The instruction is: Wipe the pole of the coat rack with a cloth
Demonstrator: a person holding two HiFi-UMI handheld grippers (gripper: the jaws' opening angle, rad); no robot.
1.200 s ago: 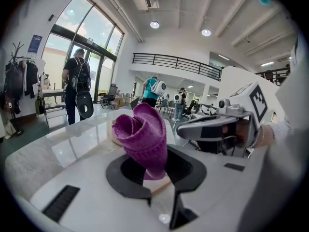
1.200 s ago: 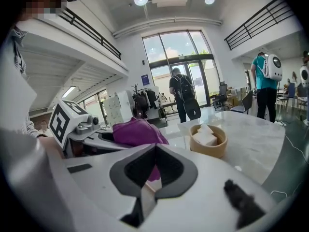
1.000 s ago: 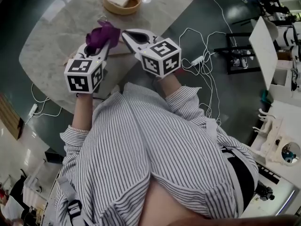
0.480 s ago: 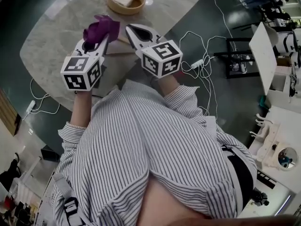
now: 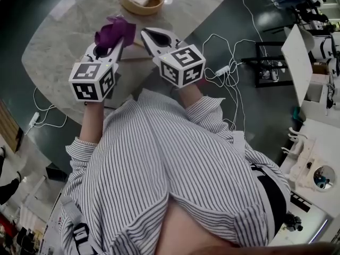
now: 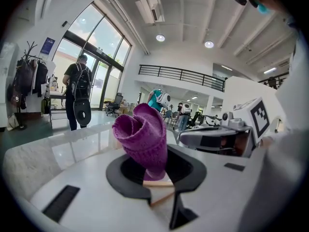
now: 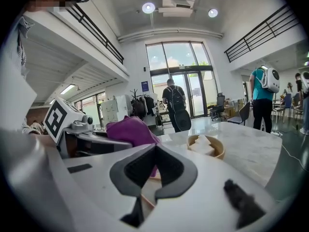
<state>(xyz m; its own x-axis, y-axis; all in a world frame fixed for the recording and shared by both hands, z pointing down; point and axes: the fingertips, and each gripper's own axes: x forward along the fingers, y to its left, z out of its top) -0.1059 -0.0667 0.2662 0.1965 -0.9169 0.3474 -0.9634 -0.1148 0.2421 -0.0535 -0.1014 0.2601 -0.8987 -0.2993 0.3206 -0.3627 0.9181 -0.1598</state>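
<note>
Left tool point(image 5: 112, 45) is clenching the purple cloth point(image 5: 114, 31). The left gripper view is showing the cloth bunched and standing up out of the jaws, with only its lower end pinched. Right tool point(image 5: 147, 35) is sitting just beside it with jaws together and nothing between them. Both tools are hovering over the near edge of the marble surface point(image 5: 64, 41).

The coat rack point(image 7: 139, 104) is standing well apart, across the room by the glass doors. No wiping contact is happening yet.

Risks, as judged from here:
- The cloth is being gripped by a small part only. Dragging it along the pole is likely to be pulling it loose or rolling it into a wad that is wiping with little of its face.
- Dark garments are hanging on the rack and are covering much of the pole. The cloth is liable to be snagging on them, or a coat could be getting knocked down.
- Pushing on the pole with one tool while the right one is not steadying it could be tipping the rack.

Surroundings and obstructions:
- The surface is lying between the person and the rack, so walking round it is looking necessary.
- A wooden bowl point(image 5: 127, 4) holding something white is sitting on the far side.
- White cables point(image 5: 229, 73) are trailing across the floor at the right, posing a trip hazard.
- A person with a backpack point(image 7: 175, 105) is standing by the doors, near the rack.
</note>
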